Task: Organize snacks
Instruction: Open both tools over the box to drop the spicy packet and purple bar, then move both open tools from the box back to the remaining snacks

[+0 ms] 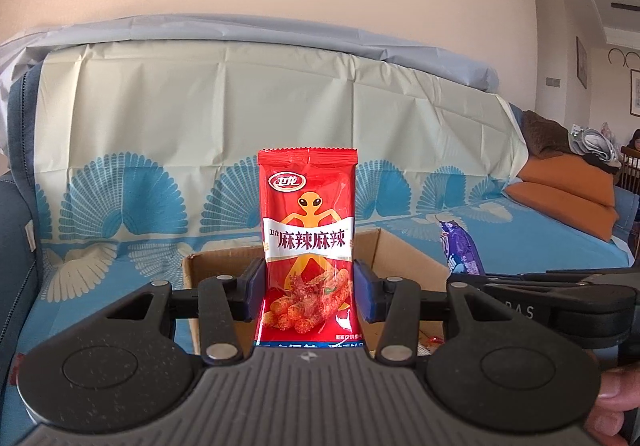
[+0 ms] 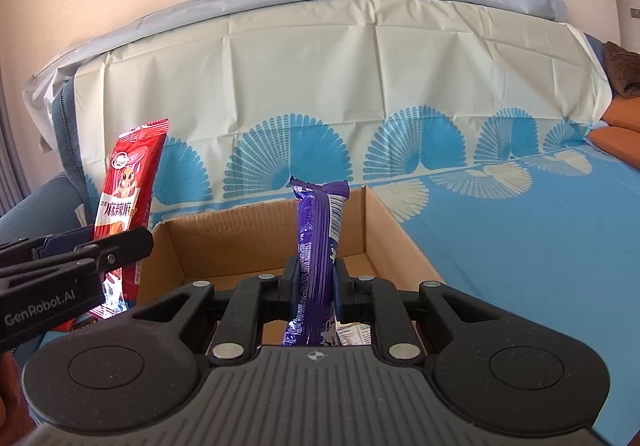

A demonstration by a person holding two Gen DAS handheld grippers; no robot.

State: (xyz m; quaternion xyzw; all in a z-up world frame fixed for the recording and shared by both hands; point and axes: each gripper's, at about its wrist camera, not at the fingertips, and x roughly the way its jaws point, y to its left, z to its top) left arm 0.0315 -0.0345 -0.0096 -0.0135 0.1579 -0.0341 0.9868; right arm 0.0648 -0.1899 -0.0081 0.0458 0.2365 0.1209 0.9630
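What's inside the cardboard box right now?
Most of the cardboard box shows bare brown floor and walls. A few small wrappers lie near its front edge; the grippers and both held packets hide the rest there.

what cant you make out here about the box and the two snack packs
- Cardboard box floor: in both wrist views the gripper bodies cover most of it, so its contents are unclear.
- Red snack pack bottom edge: cut off by the left gripper body in the left wrist view.
- Purple snack pack: seen edge-on in the right gripper, with only a sliver in the left view, so the brand is unreadable.
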